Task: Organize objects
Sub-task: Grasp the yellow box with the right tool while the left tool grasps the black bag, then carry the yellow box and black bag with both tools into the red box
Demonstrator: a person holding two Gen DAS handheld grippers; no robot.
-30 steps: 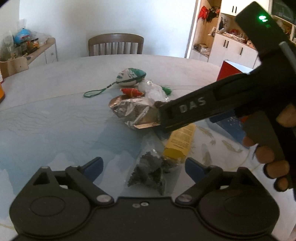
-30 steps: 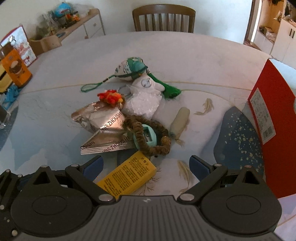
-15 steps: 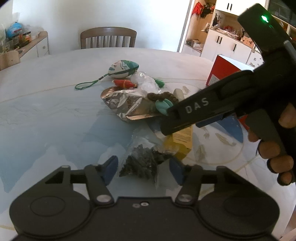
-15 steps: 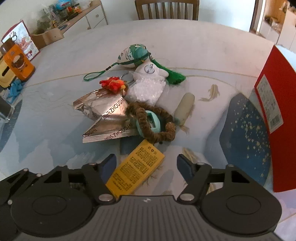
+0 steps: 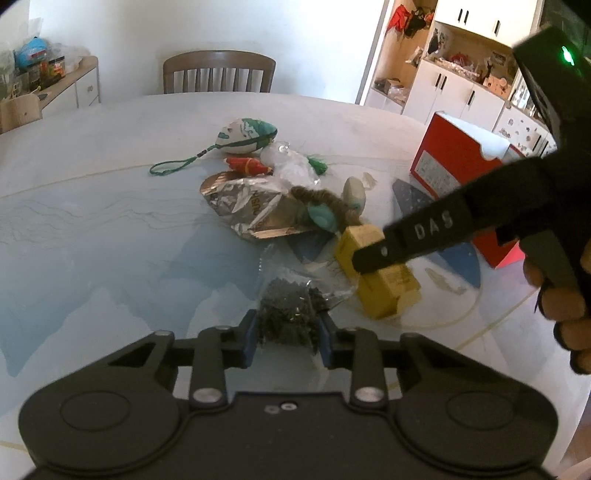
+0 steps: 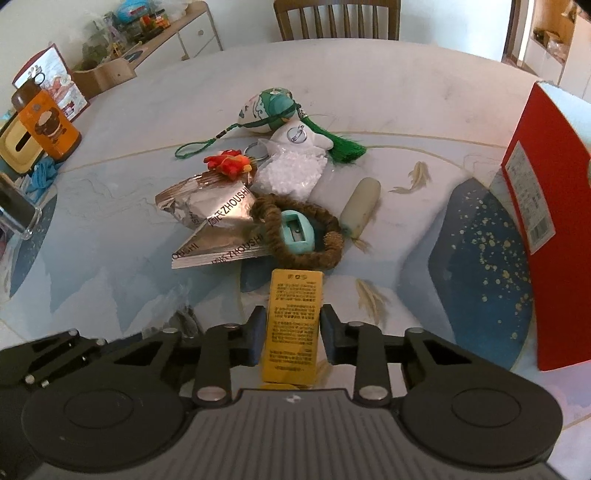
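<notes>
A pile of small objects lies mid-table. In the left wrist view my left gripper [image 5: 288, 332] is shut on a clear bag of dark bits [image 5: 288, 314] that rests on the table. My right gripper [image 6: 293, 332] is shut on a yellow box [image 6: 295, 317], which lies lengthwise between its fingers. From the left wrist view the right gripper [image 5: 369, 258] reaches in from the right, held by a hand [image 5: 565, 299], its tip on the yellow box [image 5: 384, 291]. Beyond lie a silver foil packet [image 6: 214, 221], a brown braided ring [image 6: 295, 236] around a teal sharpener [image 6: 297, 232], and a cream roll [image 6: 360, 206].
A red box [image 6: 532, 192] stands at the table's right side. A green-white pouch with a cord [image 6: 269, 107], a white bead bag [image 6: 291, 170] and a red charm [image 6: 227, 164] lie farther back. An orange canister [image 6: 48, 125] is at the left; a chair [image 6: 336, 18] is behind.
Both grippers went from wide open to shut: the left one closed on the bag of dark bits, the right one moved down onto the yellow box, which now lies straight between its fingers.
</notes>
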